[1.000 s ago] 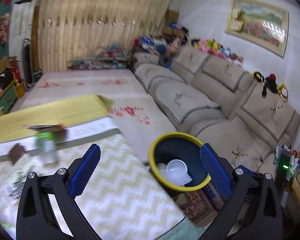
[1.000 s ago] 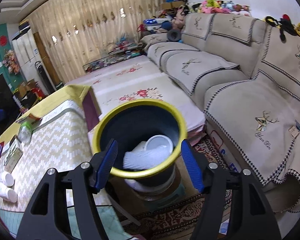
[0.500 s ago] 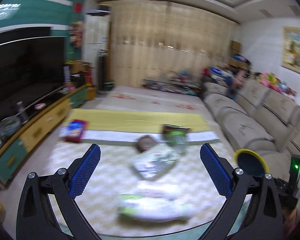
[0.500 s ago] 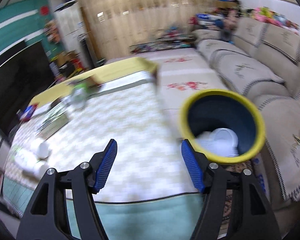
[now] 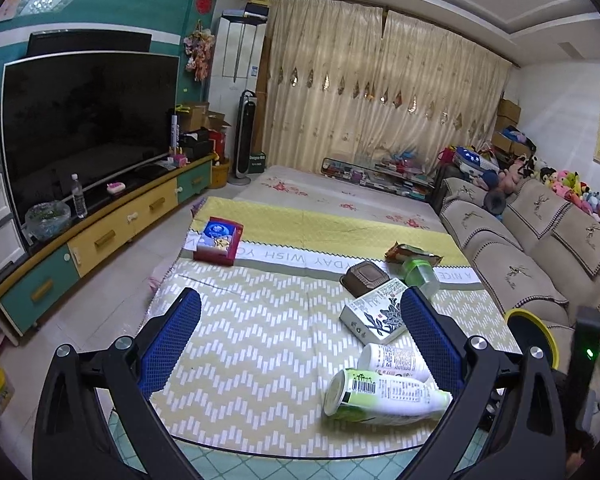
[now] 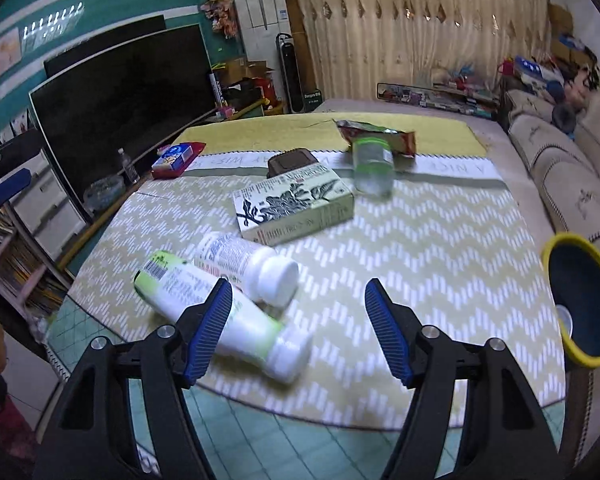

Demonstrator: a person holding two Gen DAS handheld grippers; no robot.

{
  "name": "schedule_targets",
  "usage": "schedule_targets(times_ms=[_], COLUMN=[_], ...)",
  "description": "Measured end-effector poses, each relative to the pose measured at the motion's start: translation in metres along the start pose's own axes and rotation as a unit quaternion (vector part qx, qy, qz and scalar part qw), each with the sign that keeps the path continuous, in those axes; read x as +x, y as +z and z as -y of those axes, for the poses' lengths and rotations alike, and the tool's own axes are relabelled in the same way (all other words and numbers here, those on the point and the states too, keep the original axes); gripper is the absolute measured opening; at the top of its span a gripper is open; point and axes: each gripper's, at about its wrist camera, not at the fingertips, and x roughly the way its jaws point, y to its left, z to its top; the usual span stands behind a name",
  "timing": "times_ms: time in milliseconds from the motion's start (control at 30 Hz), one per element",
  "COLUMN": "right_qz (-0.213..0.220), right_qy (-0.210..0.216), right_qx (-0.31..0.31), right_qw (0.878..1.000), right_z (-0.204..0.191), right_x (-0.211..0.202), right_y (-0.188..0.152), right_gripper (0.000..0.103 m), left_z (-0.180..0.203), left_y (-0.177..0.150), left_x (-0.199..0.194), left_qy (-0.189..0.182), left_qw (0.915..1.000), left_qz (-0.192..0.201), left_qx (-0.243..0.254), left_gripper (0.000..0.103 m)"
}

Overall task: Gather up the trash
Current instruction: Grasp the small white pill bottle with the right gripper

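Two open claws above a low table under a zigzag-patterned yellow-and-white cloth. Left gripper spread wide, nothing between the blue ribbed pads; right gripper likewise spread wide and empty, its left pad overlapping in view the green-and-white bottle. Trash scattered over the near and middle cloth: green-and-white bottle on its side with barcode end toward the left wrist camera, white bottle just beside and touching it, smooth plastic cylinders with printed labels. Flat cardboard carton with ink-brush floral print behind them; dark brown lidded container, clear jar with green lid and crinkled foil snack wrapper farther back. Red-and-blue box well apart at the far left corner. Only in the left wrist view: the full television, the long yellow-and-teal cabinet, the sofa lined with plush toys, and just a sliver of the yellow-rimmed bin behind the right finger. Only in the right wrist view: the white screw caps of both bottles, the carton face-on, the jar blurred, and the round bin mouth open at the table's right edge, dark inside, something white at its bottom.
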Motion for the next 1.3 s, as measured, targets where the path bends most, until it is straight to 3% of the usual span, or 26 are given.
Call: schedule_targets(times_ms=[133,300,433,500,733,867,1100,1167,1300], right_qz=[-0.045,-0.064,-0.080,-0.081,-0.116,-0.146,-0.149,-0.156,-0.150], right_qy=[0.041,0.048,0.054,0.041,-0.003,0.000,-0.043,-0.041,-0.036], right_qx=[0.022,0.027,0.045,0.049,0.082,0.102,0.097,0.100,0.100], right_qw=[0.998,0.996,0.994,0.995,0.990,0.984,0.983,0.982,0.983], right_z=[0.003,-0.009,-0.022,-0.029,-0.036,-0.038,-0.044,-0.041,-0.035], right_x=[0.022,0.037,0.047,0.050,0.067,0.080,0.090,0.093,0.092], right_y=[0.010,0.022,0.031,0.035,0.037,0.033,0.032,0.029,0.027], right_gripper=[0.066,0.066,0.080,0.088,0.091,0.091,0.091,0.086,0.085], left_z=[-0.001,-0.010,-0.010,-0.011,-0.013,-0.017,-0.026,-0.026,-0.026], left_y=[-0.002,-0.004,-0.005,-0.006,-0.009,-0.012,-0.015,-0.017,-0.020], left_x=[0.005,0.011,0.011,0.011,0.012,0.014,0.009,0.009,0.010], left_qy=[-0.004,-0.003,-0.003,-0.005,-0.023,-0.035,-0.044,-0.046,-0.046], left_qw=[1.0000,0.9998,0.9998,0.9999,0.9996,0.9992,0.9987,0.9986,0.9986], left_qz=[-0.005,-0.011,-0.011,-0.011,-0.007,-0.008,-0.001,-0.002,-0.006], left_qx=[-0.001,-0.014,-0.013,-0.012,-0.016,-0.018,-0.025,-0.025,-0.025], left_gripper=[0.098,0.098,0.098,0.098,0.098,0.098,0.098,0.098,0.098])
